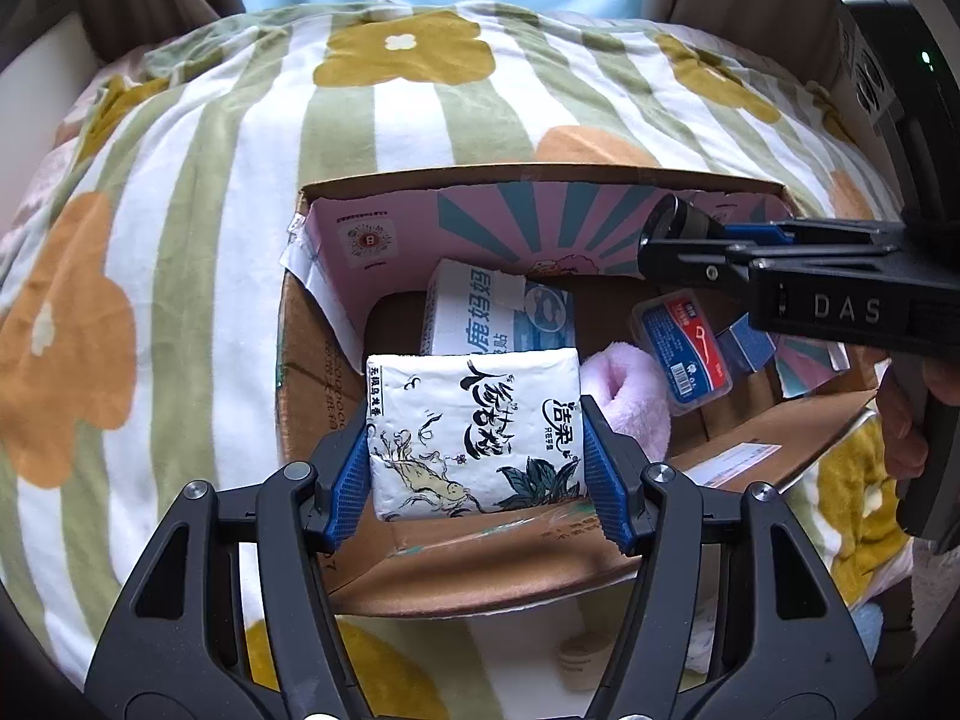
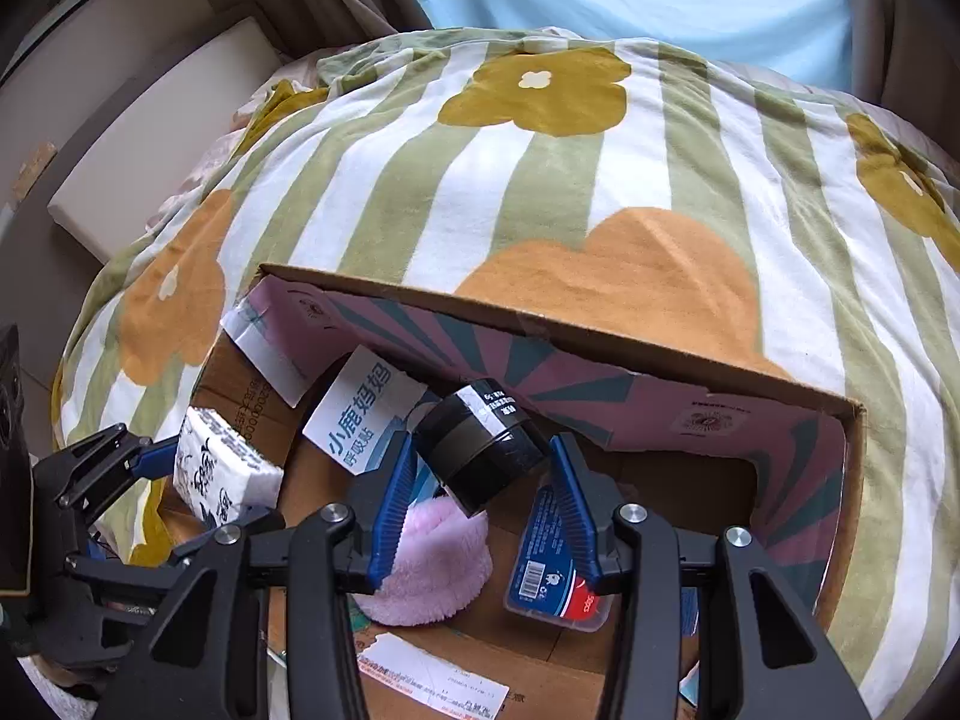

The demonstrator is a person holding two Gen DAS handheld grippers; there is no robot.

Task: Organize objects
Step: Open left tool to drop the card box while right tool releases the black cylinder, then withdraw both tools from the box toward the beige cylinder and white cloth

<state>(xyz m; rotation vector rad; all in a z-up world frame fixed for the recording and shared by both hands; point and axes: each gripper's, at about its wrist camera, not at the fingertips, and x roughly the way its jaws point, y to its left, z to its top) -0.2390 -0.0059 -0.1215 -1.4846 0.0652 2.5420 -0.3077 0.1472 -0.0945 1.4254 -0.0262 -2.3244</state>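
On the striped flowered blanket (image 2: 540, 192) sits an open cardboard box (image 2: 648, 354). Above its left side, the left gripper (image 1: 474, 456) has its fingers clamped on a white tissue pack (image 1: 474, 420). Inside lie a white-and-blue carton (image 1: 480, 312), a pink fluffy item (image 2: 438, 564) and a blue-labelled case (image 2: 552, 564). Over the right part, the right gripper (image 2: 480, 498) has its fingers pinching a black jar (image 2: 480, 450), tilted.

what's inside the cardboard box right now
Inside the cardboard box: a white-and-blue carton, a pink fluffy item and a blue-labelled case. Whatever lies beneath them is hidden.
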